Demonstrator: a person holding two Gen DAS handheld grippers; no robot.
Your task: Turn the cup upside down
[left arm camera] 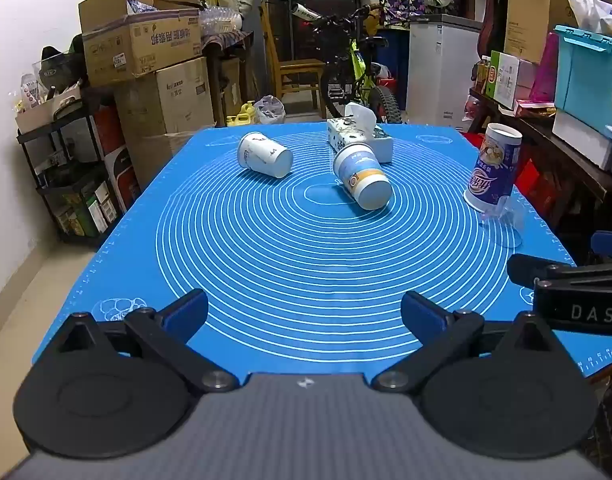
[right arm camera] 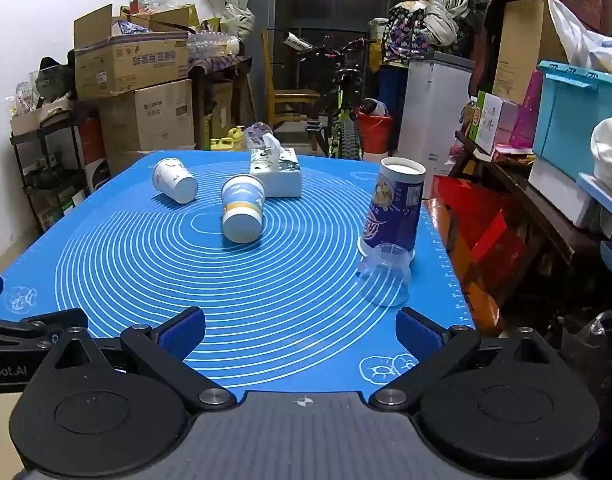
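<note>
On the blue mat (left arm camera: 306, 264) (right arm camera: 225, 292) a white cup (left arm camera: 264, 155) (right arm camera: 174, 180) lies on its side at the far left. A blue-and-white cup (left arm camera: 362, 176) (right arm camera: 241, 208) lies on its side near the middle. A purple cup (left arm camera: 493, 168) (right arm camera: 394, 208) stands upside down at the right, with a clear plastic cup (left arm camera: 502, 220) (right arm camera: 384, 276) in front of it, also mouth down. My left gripper (left arm camera: 304, 312) is open and empty at the near edge. My right gripper (right arm camera: 300, 330) is open and empty, just short of the clear cup.
A tissue box (left arm camera: 358, 136) (right arm camera: 275, 172) sits behind the blue-and-white cup. Cardboard boxes (left arm camera: 145, 44), a bicycle (left arm camera: 358, 72) and shelves (left arm camera: 566, 112) surround the table. The right gripper's body (left arm camera: 578, 292) shows at the left view's right edge.
</note>
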